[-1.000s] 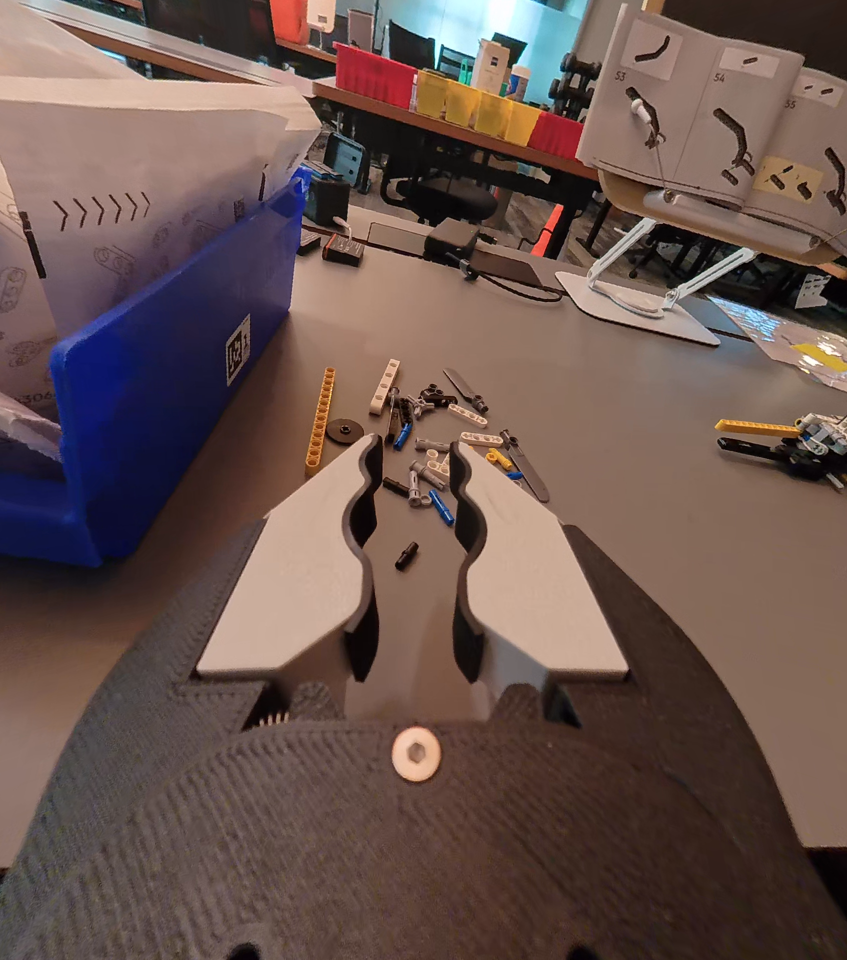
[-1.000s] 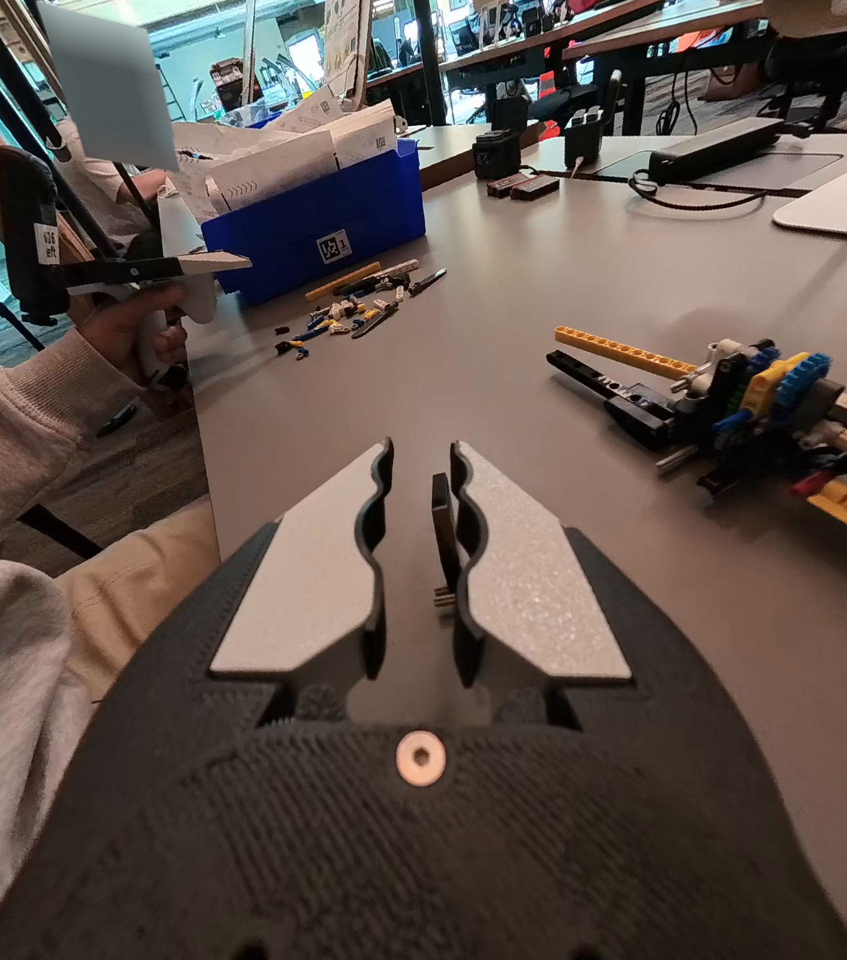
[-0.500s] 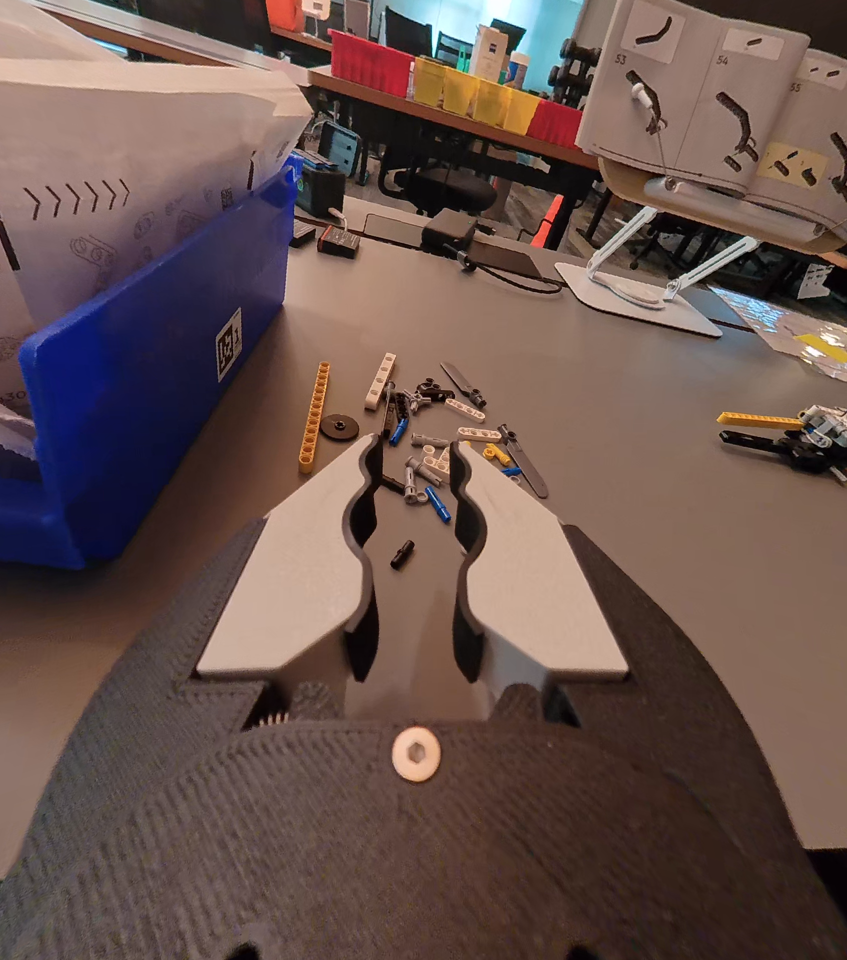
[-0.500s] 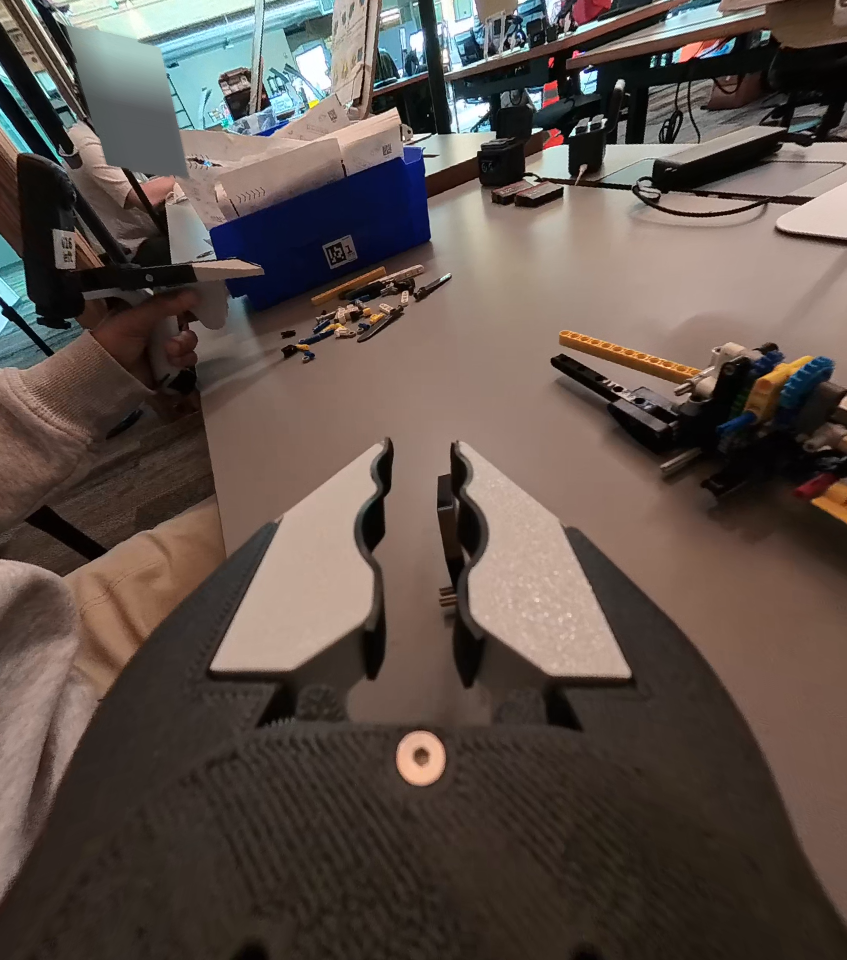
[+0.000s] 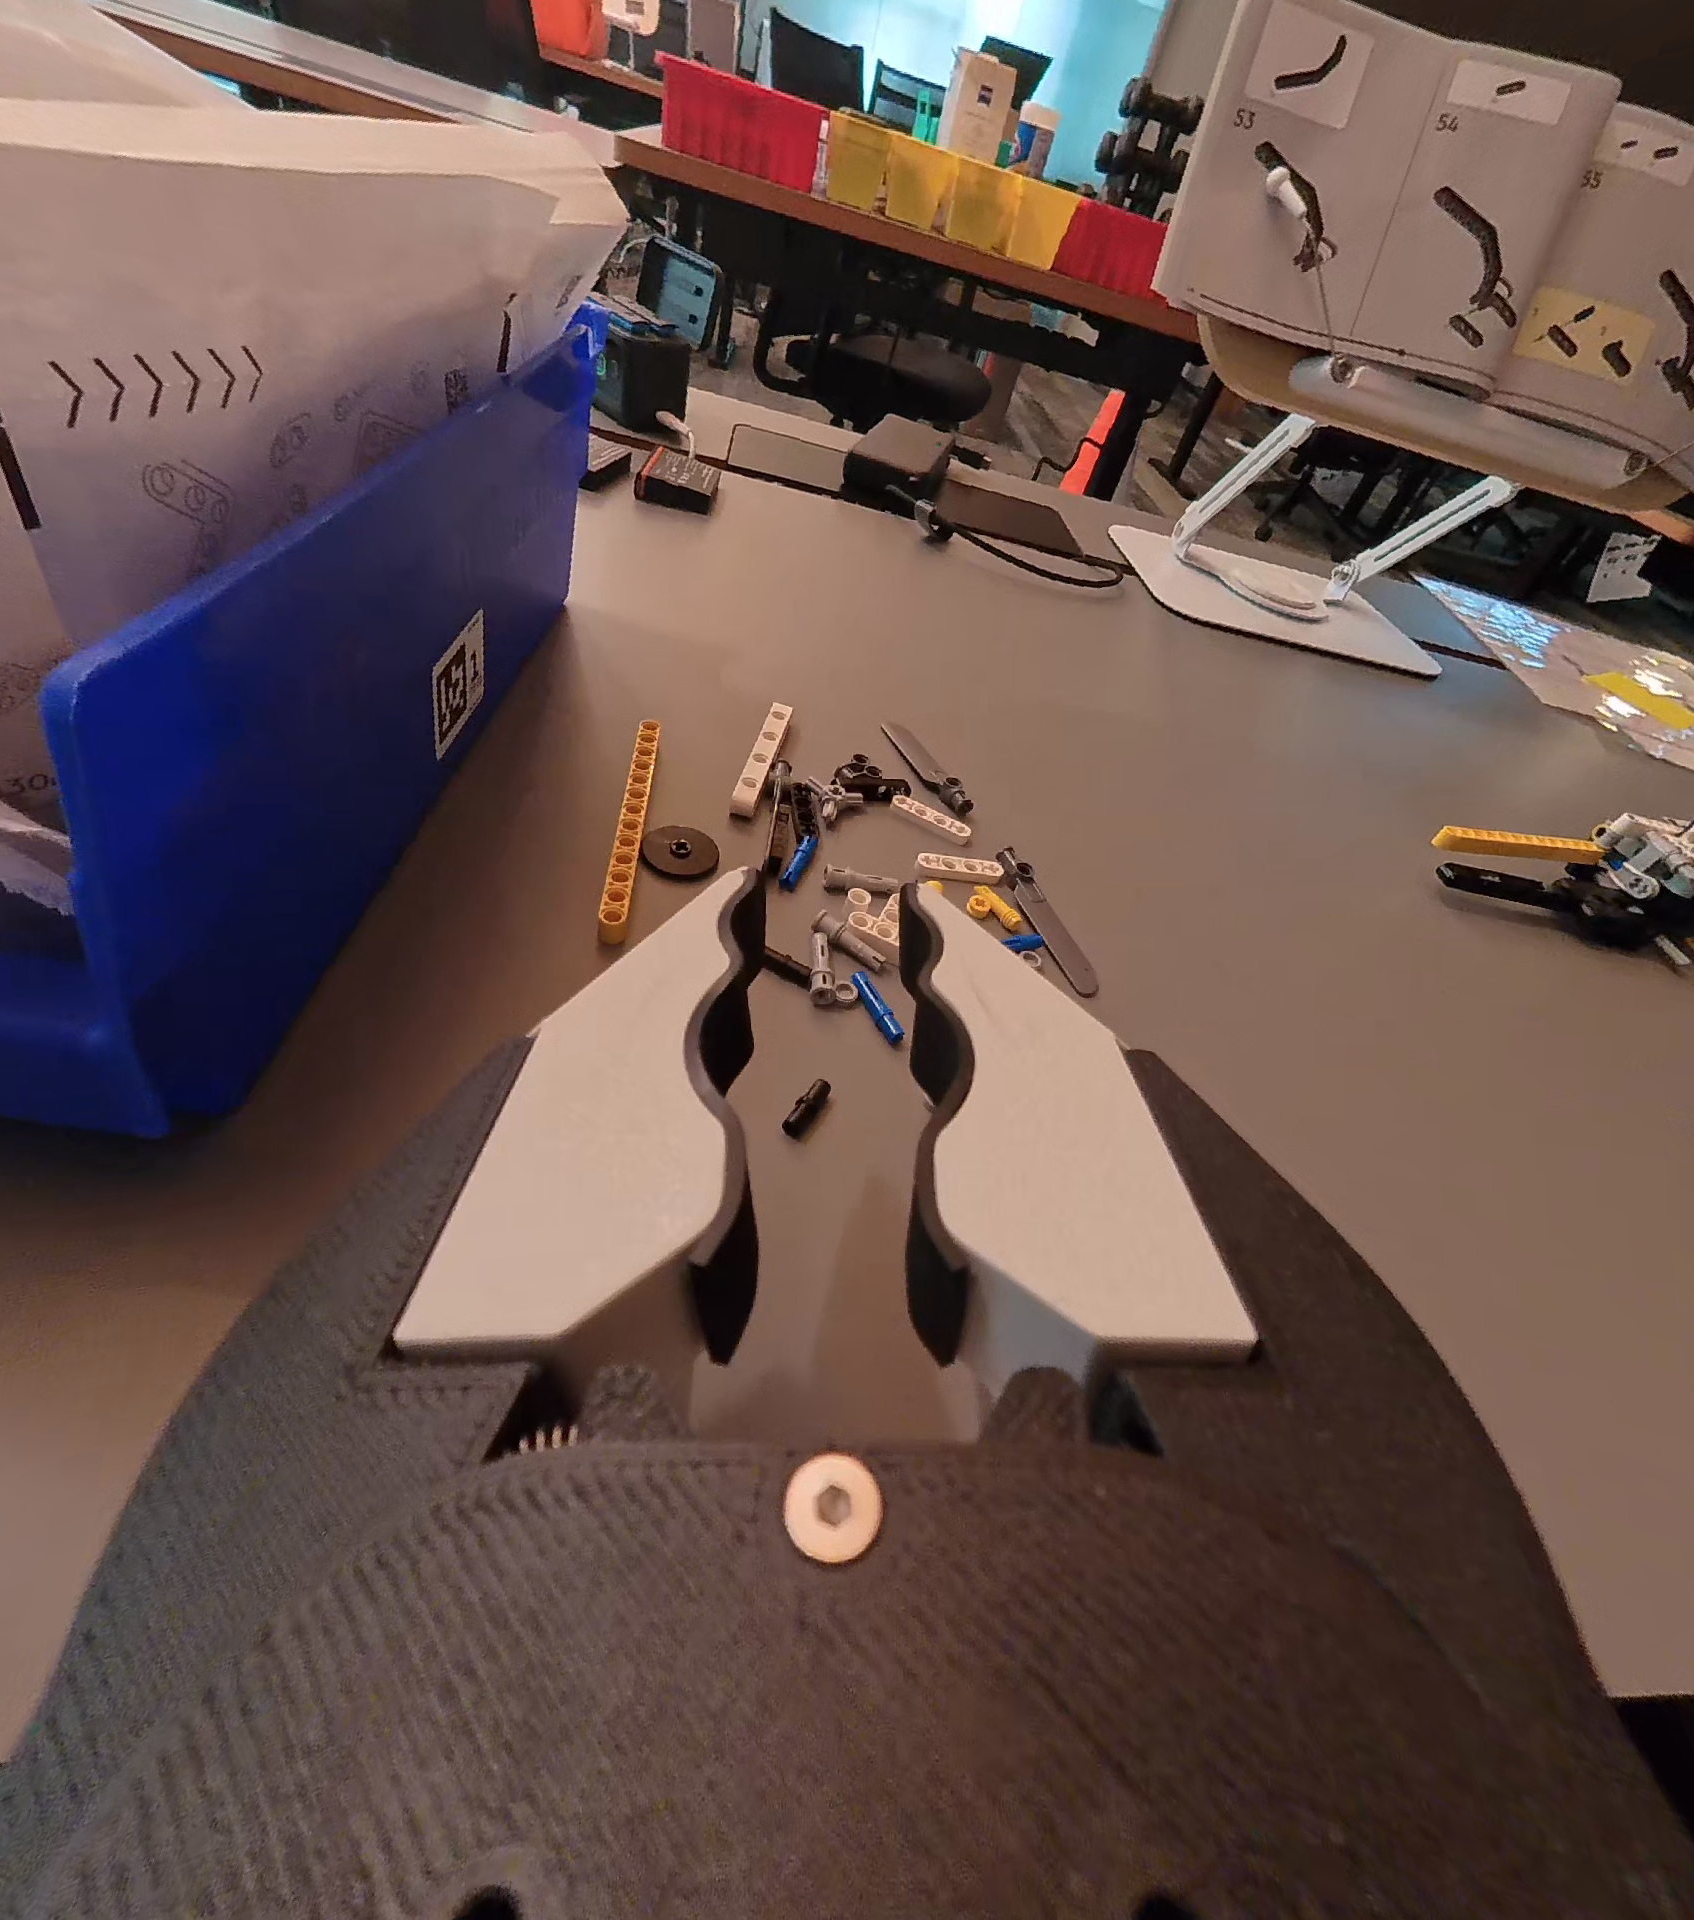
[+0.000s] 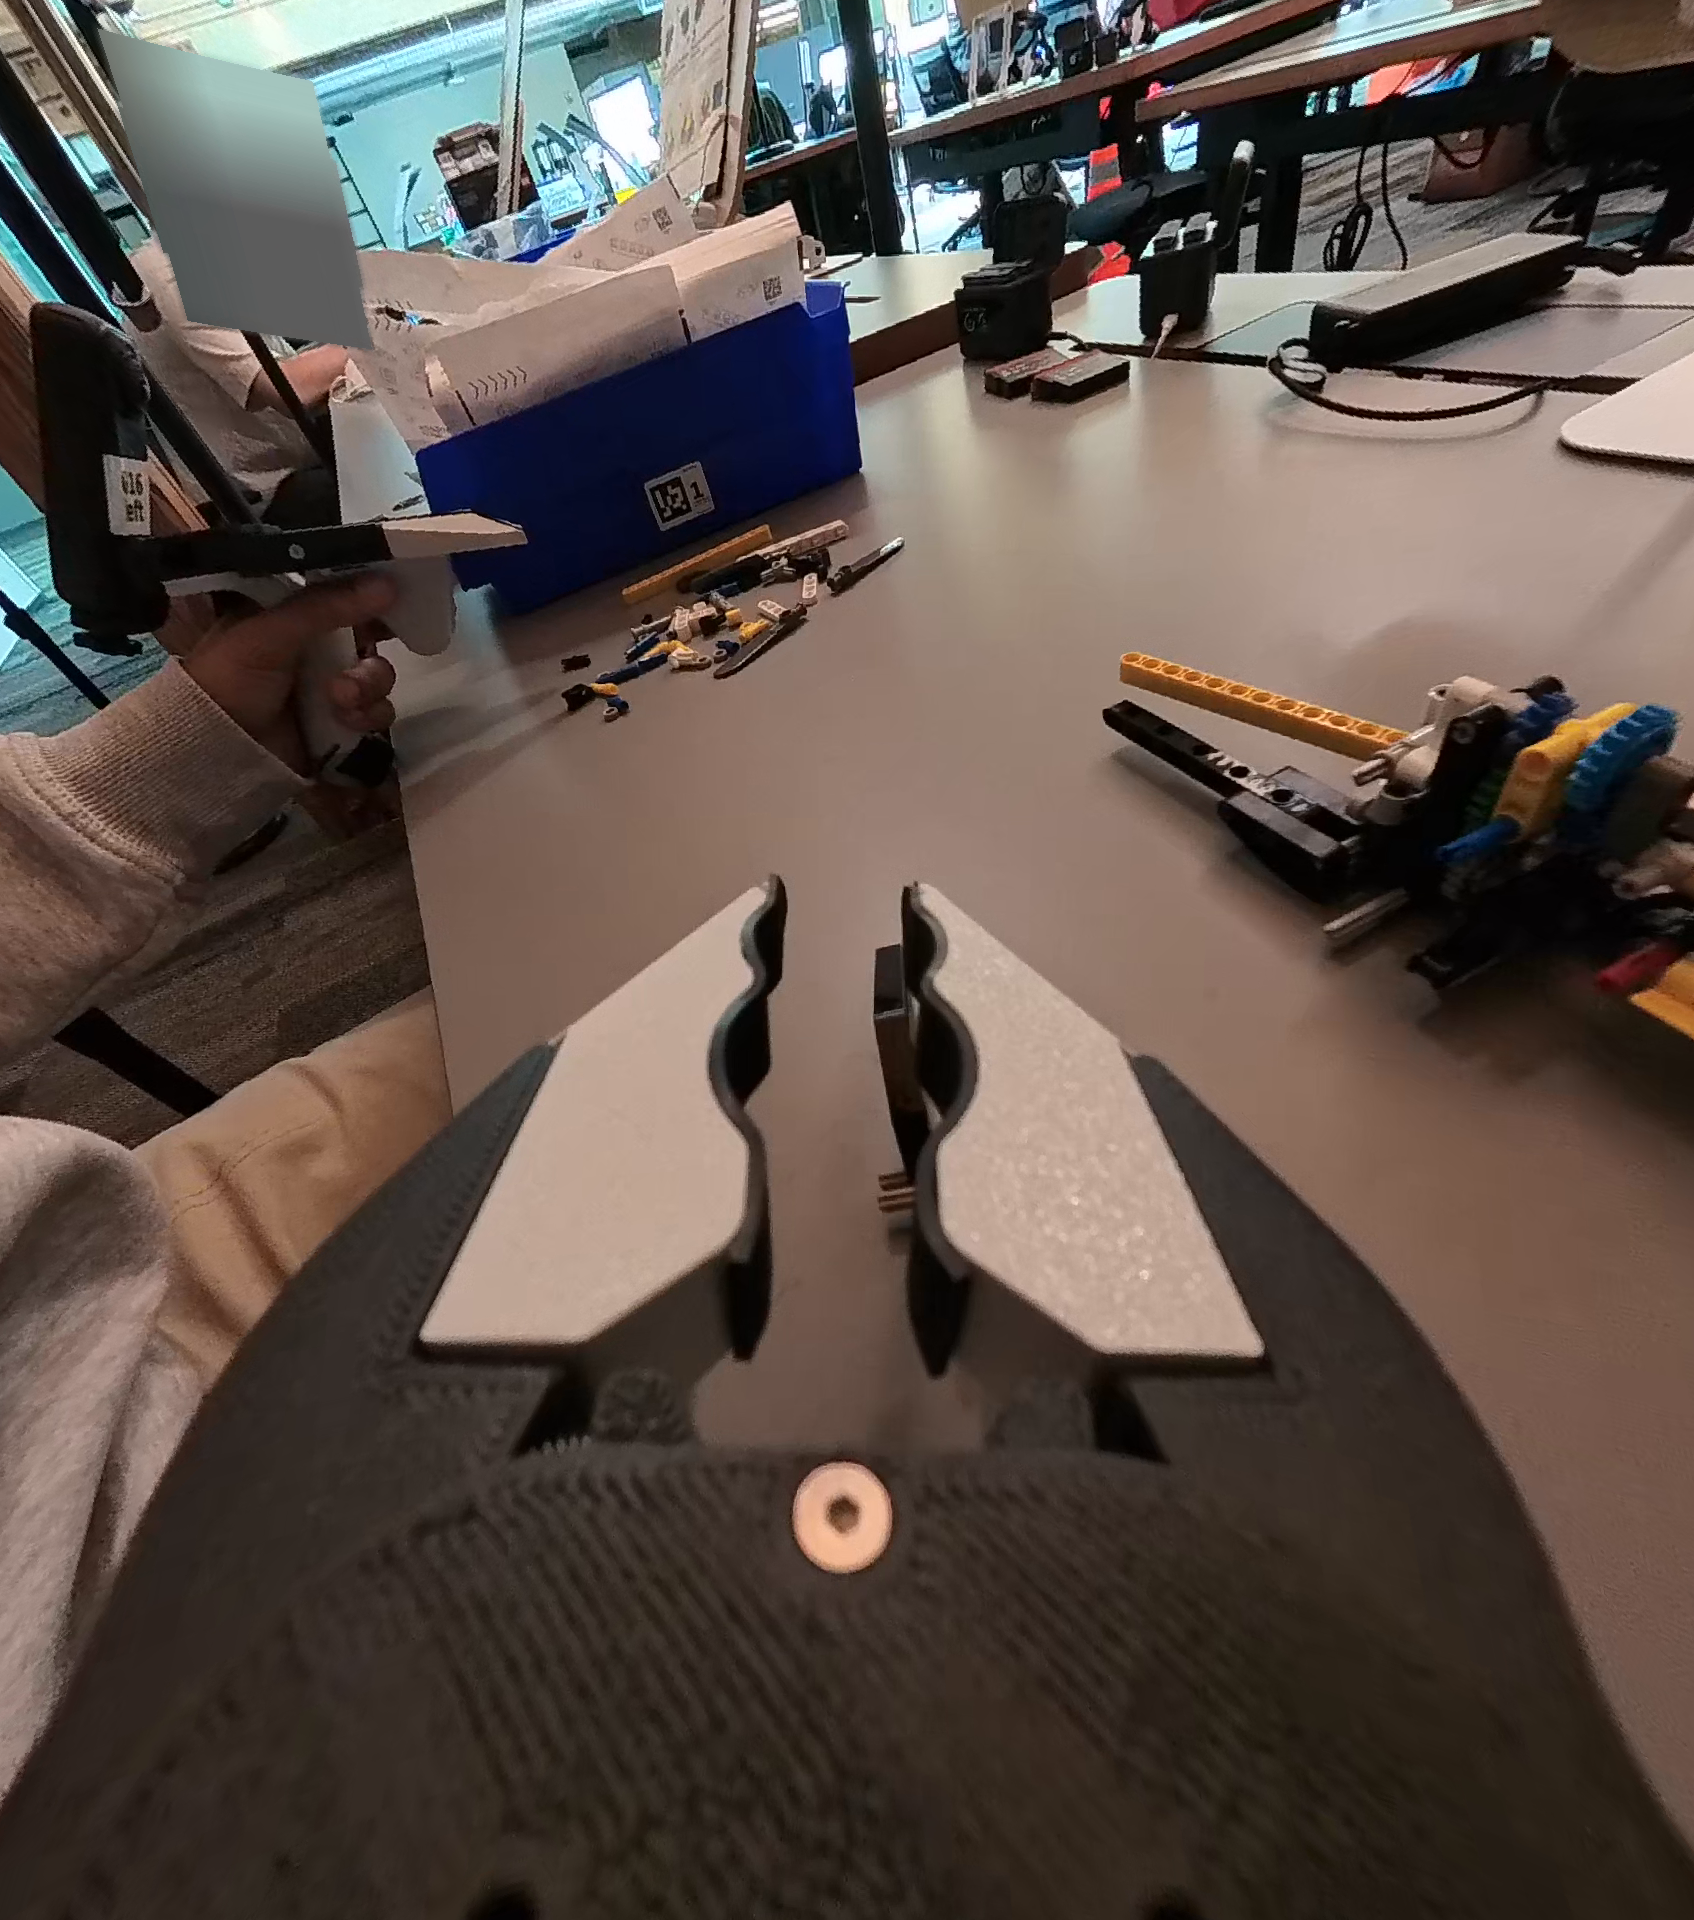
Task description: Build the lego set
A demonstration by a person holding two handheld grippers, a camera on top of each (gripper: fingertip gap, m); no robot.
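Note:
My left gripper (image 5: 830, 894) is open and empty, low over the grey table (image 5: 1238, 935). A small black pin (image 5: 807, 1104) lies on the table between its fingers. Just past its tips lies a pile of loose lego pieces (image 5: 853, 862) with a long yellow beam (image 5: 630, 831). My right gripper (image 6: 841, 899) is open. A short black beam with a tan pin (image 6: 895, 1029) sits against the inner side of its right finger, and the left finger is clear of it. The part-built lego model (image 6: 1508, 810) lies to its right; it also shows in the left wrist view (image 5: 1632, 883).
A blue bin (image 5: 303, 748) full of paper bags stands left of the pile. An instruction booklet on a white stand (image 5: 1445, 208) is at the back right. A hand holds the left gripper (image 6: 510, 535) at the table's left edge. Chargers and cables (image 6: 1425, 301) lie at the back. Left tips to right tips: about 35 centimetres.
My left gripper has moved forward and lower toward the loose pieces, so the black pin now lies deeper between its fingers. The right gripper has barely moved and stays open.

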